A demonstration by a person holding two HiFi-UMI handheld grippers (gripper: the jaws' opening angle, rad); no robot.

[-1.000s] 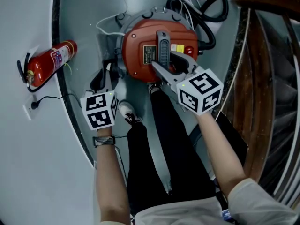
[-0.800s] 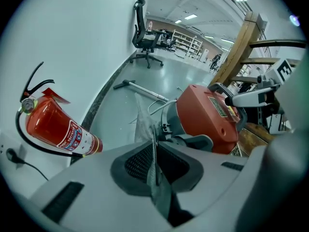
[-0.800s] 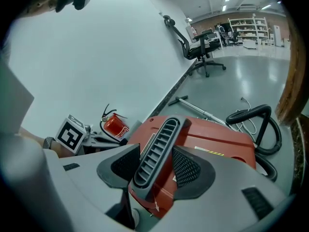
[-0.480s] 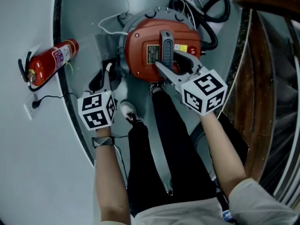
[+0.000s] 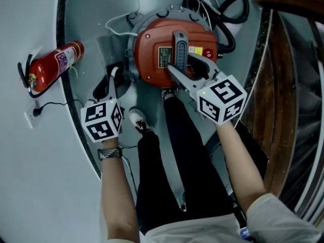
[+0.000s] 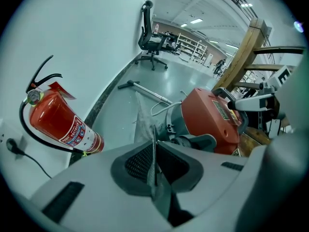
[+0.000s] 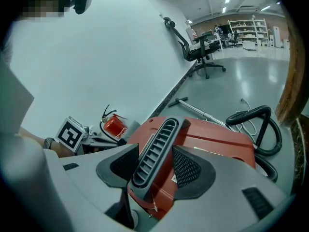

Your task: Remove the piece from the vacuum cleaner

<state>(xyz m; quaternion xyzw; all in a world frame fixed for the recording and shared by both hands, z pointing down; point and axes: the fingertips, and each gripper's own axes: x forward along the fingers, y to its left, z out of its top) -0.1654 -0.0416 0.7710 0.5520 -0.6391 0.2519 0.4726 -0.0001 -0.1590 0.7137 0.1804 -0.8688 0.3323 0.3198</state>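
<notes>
- Head view: the red round vacuum cleaner (image 5: 152, 52) stands on the grey floor (image 5: 91, 14) just ahead of the person's feet. A black hose (image 5: 230, 19) coils behind it, and a red fire extinguisher (image 5: 53, 67) sits well apart by the wall at the left. The dark grey ribbed handle (image 5: 178, 52) runs lengthwise across the lid, pointing away from us. The right tongs (image 5: 180, 63) straddle that handle. The left tongs (image 5: 112, 76) sit just beside the cleaner's left flank, where a thin grey sheet (image 5: 109, 47) lies on the floor against the body.
- Left gripper view: the left tongs (image 6: 154, 153) are clenched on the thin grey sheet (image 6: 143, 122), which we see edge-on. Its long axis runs from the pads up towards the cleaner's base. We take this sheet for the piece to remove. We judge it light, limp and easy to tear or let slip. It wants a flat pinch on both faces near its edge and a pull along its length.
- Right gripper view: the right tongs (image 7: 155, 153) stand released, having just been opening. The ribbed handle (image 7: 157, 149) lies between the pads, and neither pad presses on it. The handle looks stiff, and its ribs should resist slipping. We judge the red body heavy and rigid, so the middle of the handle is the place to steady it.
</notes>
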